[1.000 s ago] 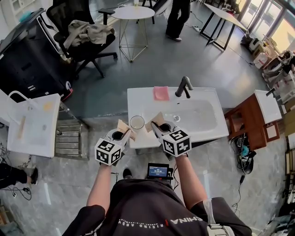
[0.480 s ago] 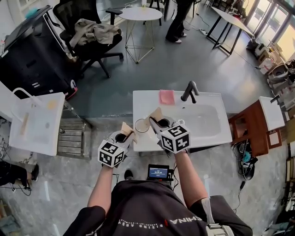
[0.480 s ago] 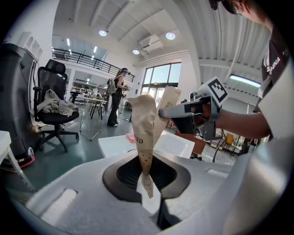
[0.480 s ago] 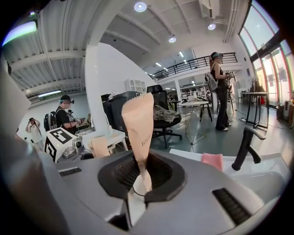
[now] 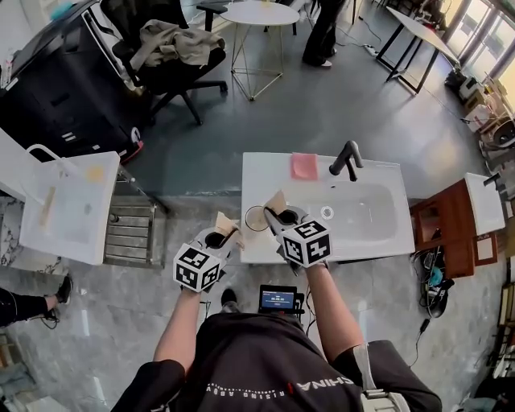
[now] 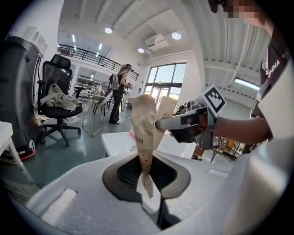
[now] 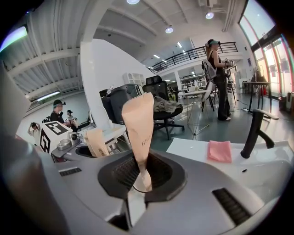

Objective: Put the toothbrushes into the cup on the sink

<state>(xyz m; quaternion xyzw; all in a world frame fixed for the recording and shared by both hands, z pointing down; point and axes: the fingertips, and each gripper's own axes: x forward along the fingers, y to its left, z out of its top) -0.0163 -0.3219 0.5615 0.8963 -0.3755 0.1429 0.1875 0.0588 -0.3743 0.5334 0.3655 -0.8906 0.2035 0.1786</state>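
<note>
A clear cup (image 5: 256, 218) stands at the front left of the white sink (image 5: 378, 233), between my two grippers. My left gripper (image 5: 220, 235) hangs just off the sink's left front corner, shut on a toothbrush in a tan paper wrapper (image 5: 226, 223) that stands upright. The left gripper view shows that wrapper (image 6: 144, 133) pinched at its lower end. My right gripper (image 5: 275, 217) is over the sink's front rim, right of the cup, shut on a second paper-wrapped toothbrush (image 5: 277, 202), seen upright between the jaws (image 7: 139, 133).
On the sink's back edge lie a pink cloth (image 5: 304, 166) and a black faucet (image 5: 346, 158). Left stands another white basin (image 5: 64, 205) beside a metal grate (image 5: 129, 233). An office chair (image 5: 173, 48), round table (image 5: 259, 12) and a standing person (image 5: 326, 32) are beyond.
Both grippers keep their hold on the wrapped toothbrushes. The view has shifted, so the sink and cup now sit a little further right in the head view.
</note>
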